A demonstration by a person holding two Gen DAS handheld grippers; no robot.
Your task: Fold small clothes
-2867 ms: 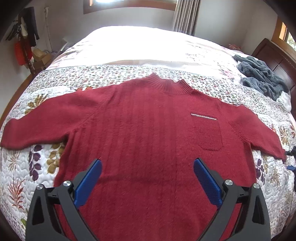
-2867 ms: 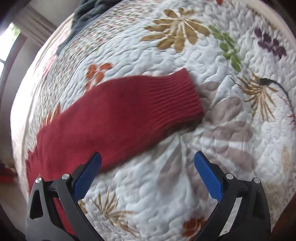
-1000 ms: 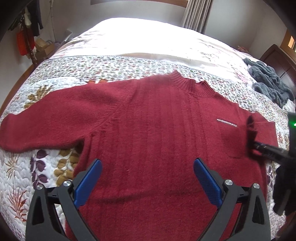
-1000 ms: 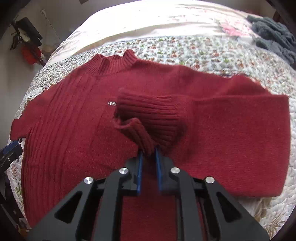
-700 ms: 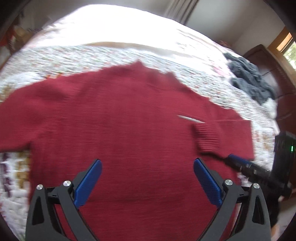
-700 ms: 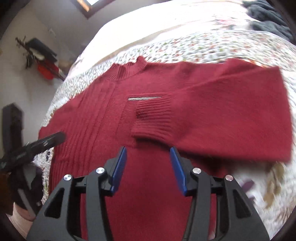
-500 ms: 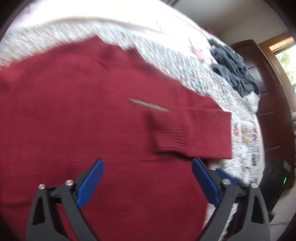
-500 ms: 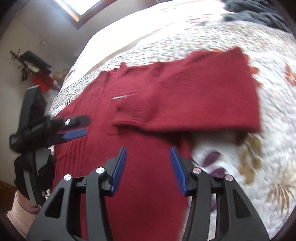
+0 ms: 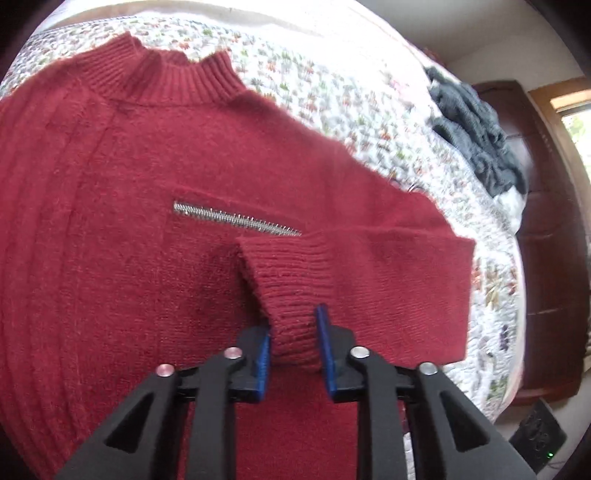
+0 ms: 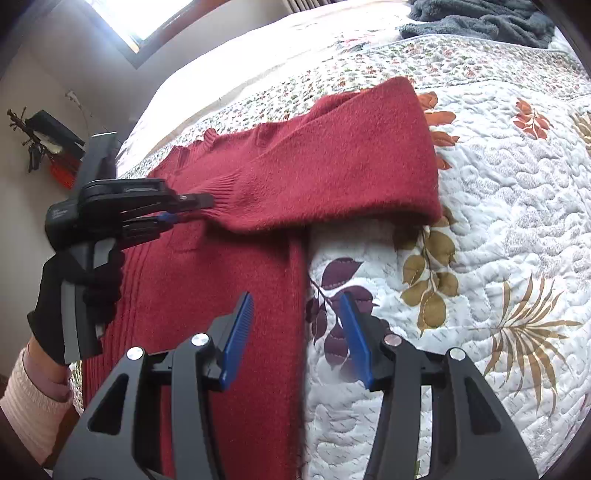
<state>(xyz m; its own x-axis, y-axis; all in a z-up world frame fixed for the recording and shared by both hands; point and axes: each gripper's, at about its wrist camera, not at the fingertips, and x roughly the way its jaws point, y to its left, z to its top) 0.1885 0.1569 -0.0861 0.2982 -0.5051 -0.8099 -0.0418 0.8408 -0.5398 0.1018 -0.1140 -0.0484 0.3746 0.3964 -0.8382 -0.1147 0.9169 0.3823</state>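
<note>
Here, a red sweater (image 9: 129, 221) lies flat on a flowery quilt (image 10: 498, 258), filling the left and middle of the left wrist view, with one sleeve (image 9: 388, 280) folded across its front. The left gripper (image 9: 293, 343) at the bottom middle pinches the ribbed cuff (image 9: 284, 280) of that sleeve, just under a silver zipper (image 9: 236, 219). In the right wrist view, the right gripper (image 10: 295, 332) at the bottom middle is spread apart and holds nothing, over the sweater's side edge, and a gray blanket (image 10: 480, 14) sits at the upper right.
</note>
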